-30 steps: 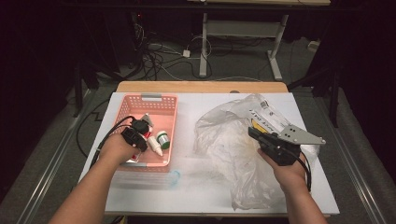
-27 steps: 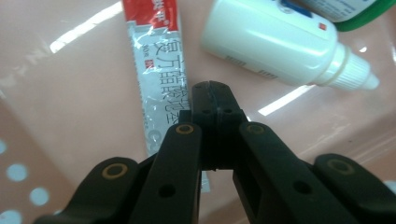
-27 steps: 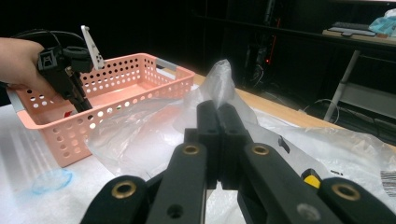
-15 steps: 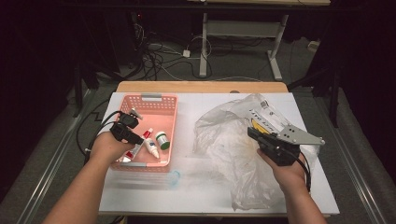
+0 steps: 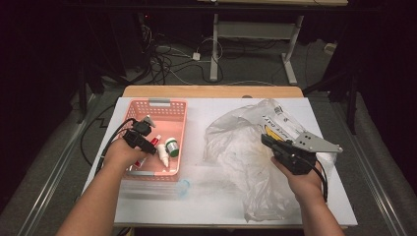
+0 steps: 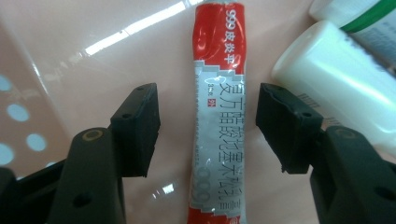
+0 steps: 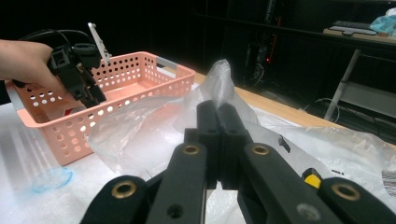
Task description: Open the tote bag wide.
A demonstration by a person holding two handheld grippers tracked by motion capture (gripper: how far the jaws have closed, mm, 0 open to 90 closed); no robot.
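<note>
Ointment tube (image 6: 217,116) bottom cut off, lying in pink basket (image 5: 169,105) beside white bottle (image 6: 336,79); left gripper (image 6: 208,128) jaws just opening, spread around tube; right gripper (image 7: 218,140) pinching plastic bag (image 7: 140,135).

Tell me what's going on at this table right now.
A person is working with a handheld gripper in each hand. The left gripper is down inside the pink basket, its jaws just opened on either side of a red and silver ointment tube lying on the basket floor, not pressing on it. A white bottle lies beside the tube. The right gripper has its jaws shut on a fold of the clear plastic bag spread on the white table.
</note>
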